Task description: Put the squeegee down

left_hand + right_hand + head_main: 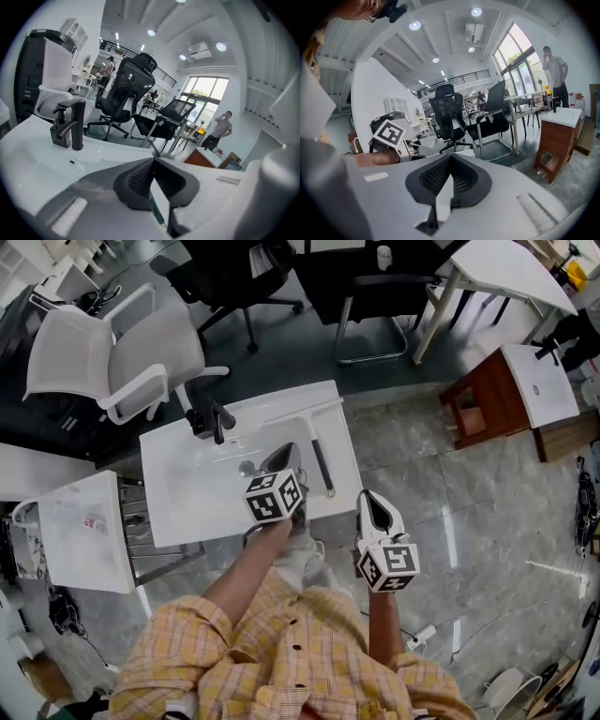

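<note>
The squeegee point(322, 465) lies flat on the white sink counter point(178, 521), its dark handle pointing toward me and its pale blade lying across at the far end. My left gripper point(284, 454) hovers over the counter's near right part, just left of the handle. Its jaws are shut with nothing held, their tips meeting in the left gripper view point(153, 161). My right gripper point(368, 498) hangs off the counter's right edge, over the floor. It is also shut and holds nothing point(450, 157). The left gripper's marker cube point(389, 133) shows in the right gripper view.
A black faucet point(211, 418) point(75, 124) stands at the back of the basin point(202, 484). A white chair point(112, 352) is behind the counter, a white cabinet point(84, 531) to its left, a wooden side table point(487, 399) at the right. A person point(220, 129) stands far off.
</note>
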Motion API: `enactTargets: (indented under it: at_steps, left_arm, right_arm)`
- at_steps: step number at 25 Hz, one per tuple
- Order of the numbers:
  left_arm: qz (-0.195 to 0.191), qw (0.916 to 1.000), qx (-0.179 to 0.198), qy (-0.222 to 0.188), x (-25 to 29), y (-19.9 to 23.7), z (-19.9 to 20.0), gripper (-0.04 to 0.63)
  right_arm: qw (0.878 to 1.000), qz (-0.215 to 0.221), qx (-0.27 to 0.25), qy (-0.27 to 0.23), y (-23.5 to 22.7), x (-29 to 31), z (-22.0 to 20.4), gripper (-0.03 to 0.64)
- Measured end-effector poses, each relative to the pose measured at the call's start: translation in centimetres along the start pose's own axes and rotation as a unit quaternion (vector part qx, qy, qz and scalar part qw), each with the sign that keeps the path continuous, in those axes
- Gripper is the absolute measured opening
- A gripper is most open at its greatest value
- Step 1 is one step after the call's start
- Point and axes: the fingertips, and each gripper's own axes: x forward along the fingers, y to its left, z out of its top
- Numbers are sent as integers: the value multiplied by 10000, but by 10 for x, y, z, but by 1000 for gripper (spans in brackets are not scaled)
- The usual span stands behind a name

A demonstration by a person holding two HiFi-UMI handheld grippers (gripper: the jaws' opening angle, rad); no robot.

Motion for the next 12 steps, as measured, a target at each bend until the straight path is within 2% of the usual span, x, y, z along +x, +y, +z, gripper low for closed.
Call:
enactTargets:
  at_steps: [12]
  left_arm:
    - [-367,9942,865,-523,-63,-38,8,-2]
  right_arm:
    - [9993,94,-244,-253,19,-21,17,-2]
